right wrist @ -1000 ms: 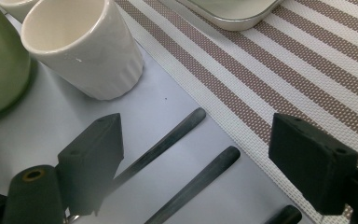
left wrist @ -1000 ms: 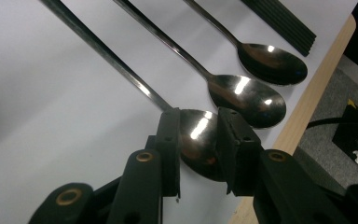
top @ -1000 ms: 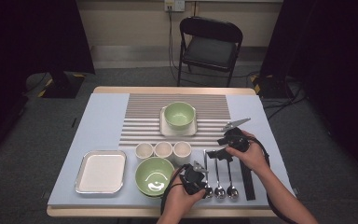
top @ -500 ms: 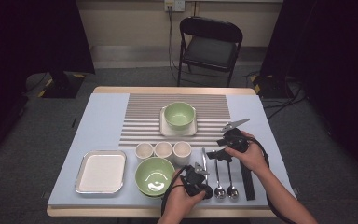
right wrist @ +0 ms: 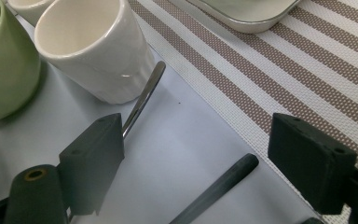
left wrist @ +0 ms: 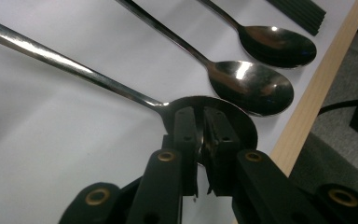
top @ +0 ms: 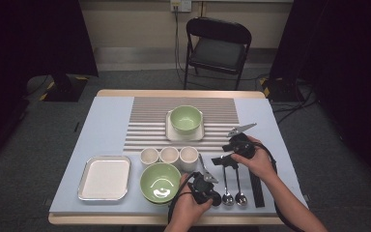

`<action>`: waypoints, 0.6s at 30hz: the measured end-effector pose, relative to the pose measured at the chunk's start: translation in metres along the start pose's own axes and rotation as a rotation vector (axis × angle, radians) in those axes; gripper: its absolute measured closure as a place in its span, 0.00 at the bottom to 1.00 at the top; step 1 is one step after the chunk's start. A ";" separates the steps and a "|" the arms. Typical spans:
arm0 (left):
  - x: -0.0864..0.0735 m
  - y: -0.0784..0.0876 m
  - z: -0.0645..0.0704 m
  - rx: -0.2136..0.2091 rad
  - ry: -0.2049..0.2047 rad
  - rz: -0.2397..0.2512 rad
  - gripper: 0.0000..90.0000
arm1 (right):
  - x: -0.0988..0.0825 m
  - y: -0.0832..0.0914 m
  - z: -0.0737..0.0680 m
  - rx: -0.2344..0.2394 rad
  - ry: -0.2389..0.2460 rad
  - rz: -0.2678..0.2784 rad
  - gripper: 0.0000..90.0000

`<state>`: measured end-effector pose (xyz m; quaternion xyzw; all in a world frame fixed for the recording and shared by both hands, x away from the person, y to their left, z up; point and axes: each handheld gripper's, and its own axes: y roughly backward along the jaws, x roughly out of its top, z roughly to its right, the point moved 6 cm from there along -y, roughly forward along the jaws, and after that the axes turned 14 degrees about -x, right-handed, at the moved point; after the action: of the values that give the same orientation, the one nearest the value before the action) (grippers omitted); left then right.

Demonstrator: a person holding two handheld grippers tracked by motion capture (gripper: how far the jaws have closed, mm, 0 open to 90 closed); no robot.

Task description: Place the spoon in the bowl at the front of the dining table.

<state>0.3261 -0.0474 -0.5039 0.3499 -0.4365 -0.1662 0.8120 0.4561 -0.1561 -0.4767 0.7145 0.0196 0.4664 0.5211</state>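
Three cups (top: 169,155) stand in a row just behind the near bowl (top: 160,182). The tray (top: 105,177) lies left of that bowl; three spoons (top: 228,186) lie right of it.

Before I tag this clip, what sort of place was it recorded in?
Most likely a staged recording room, not a home. Black curtains flank the table, cables trail across the grey floor, and a folding chair stands against a bare wall. Dishes sit in tidy rows.

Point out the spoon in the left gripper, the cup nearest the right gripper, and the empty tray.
Spoon (left wrist: 223,116): left gripper view, bowl rim beside the pads.
Cup (right wrist: 93,46): right gripper view, outer side wall.
Tray (top: 105,178): high view, flat inner floor.
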 end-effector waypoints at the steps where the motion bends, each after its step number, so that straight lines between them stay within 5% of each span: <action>1: 0.000 0.000 0.001 -0.002 0.000 0.000 0.95 | 0.000 -0.001 -0.001 0.001 0.001 0.002 0.20; 18: 0.002 -0.003 0.005 -0.006 -0.020 -0.047 1.00 | 0.007 0.000 -0.010 0.028 0.009 0.013 0.20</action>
<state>0.3230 -0.0522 -0.5028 0.3561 -0.4358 -0.1901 0.8044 0.4531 -0.1451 -0.4719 0.7196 0.0238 0.4729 0.5079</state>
